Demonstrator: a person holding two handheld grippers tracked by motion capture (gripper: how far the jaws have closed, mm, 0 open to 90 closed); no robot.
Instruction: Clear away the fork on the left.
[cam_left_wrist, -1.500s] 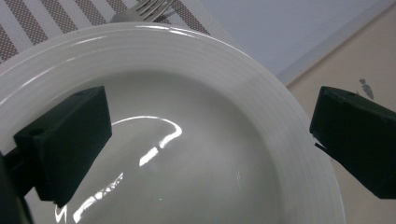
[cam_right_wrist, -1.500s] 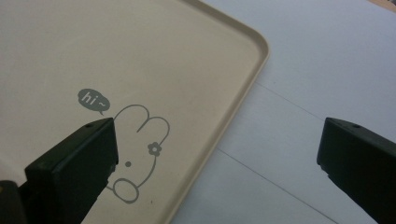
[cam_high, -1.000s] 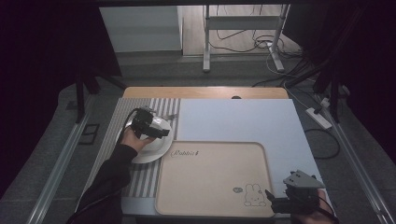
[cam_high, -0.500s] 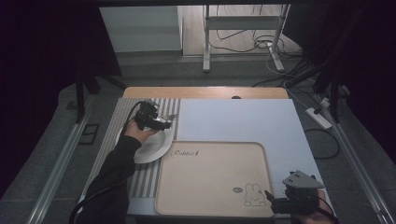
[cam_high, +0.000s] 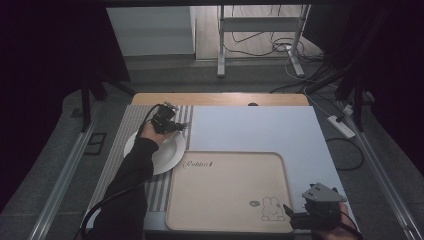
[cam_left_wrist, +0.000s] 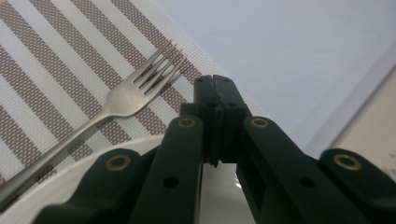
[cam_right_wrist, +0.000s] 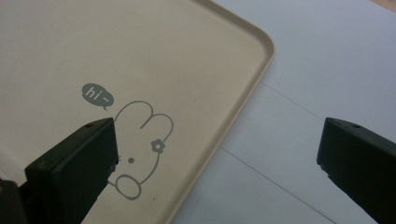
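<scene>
The surface (cam_high: 260, 125) sat in a dark room, covered by a pale blue sheet with a brown-and-white striped placemat (cam_high: 131, 120) at its left. From the high view, the left tongs (cam_high: 176, 125) hung over the far edge of one round white ceramic plate (cam_high: 167, 156), and the right tongs (cam_high: 295, 216) waited at the near right corner of one beige plastic tray printed with a rabbit (cam_high: 225, 187).

In the left gripper view, the left tongs (cam_left_wrist: 215, 80) had just been closing and their jaws stood pressed together with nothing between them. One silver metal fork (cam_left_wrist: 122, 99) lay on the striped placemat (cam_left_wrist: 42, 74) just left of the tips, untouched, its handle running back over the plate's rim (cam_left_wrist: 70, 186). My judgement: the jaws seem to have met beside the fork, not on it. A sideways move from there could have nudged the fork off the rim, or sent it skidding across the mat.

In the right gripper view, the right tongs (cam_right_wrist: 217, 154) stood wide apart and empty, straddling the tray's (cam_right_wrist: 224, 116) rim beside the rabbit drawing.

Counted: one fork, one plate, one tray, one placemat, two tongs.
</scene>
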